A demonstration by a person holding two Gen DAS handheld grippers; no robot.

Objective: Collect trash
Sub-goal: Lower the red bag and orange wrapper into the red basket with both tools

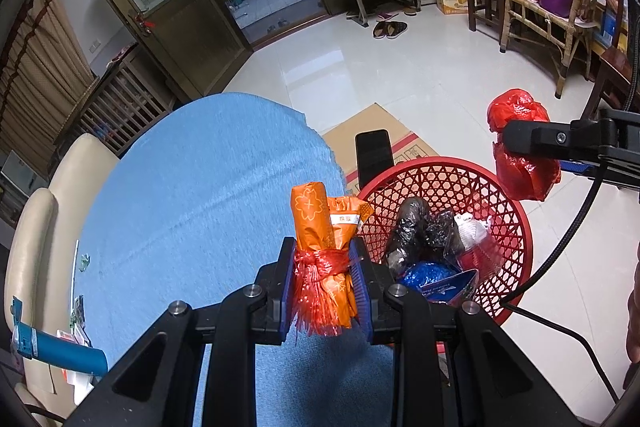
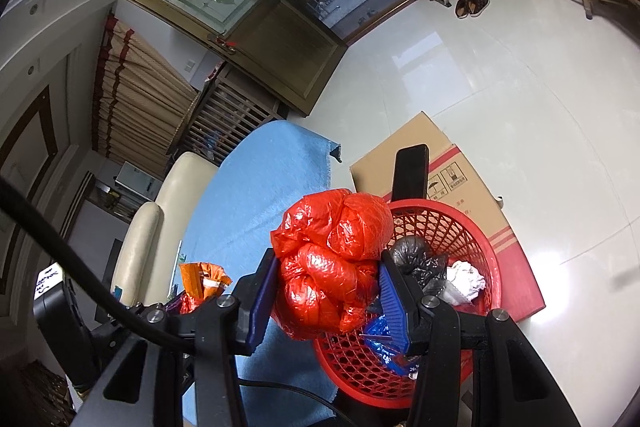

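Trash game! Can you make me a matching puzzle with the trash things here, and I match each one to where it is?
Things:
1. orange wrapper bundle
2. red plastic bag
3. black plastic bag
4. phone

Places:
A. lying inside the red basket
B. squeezed between the fingers of the right gripper
C. standing up behind the basket, in front of the cardboard box
D. squeezed between the fingers of the left gripper

Pairs: 1-D, 2-B, 3-A, 4-C
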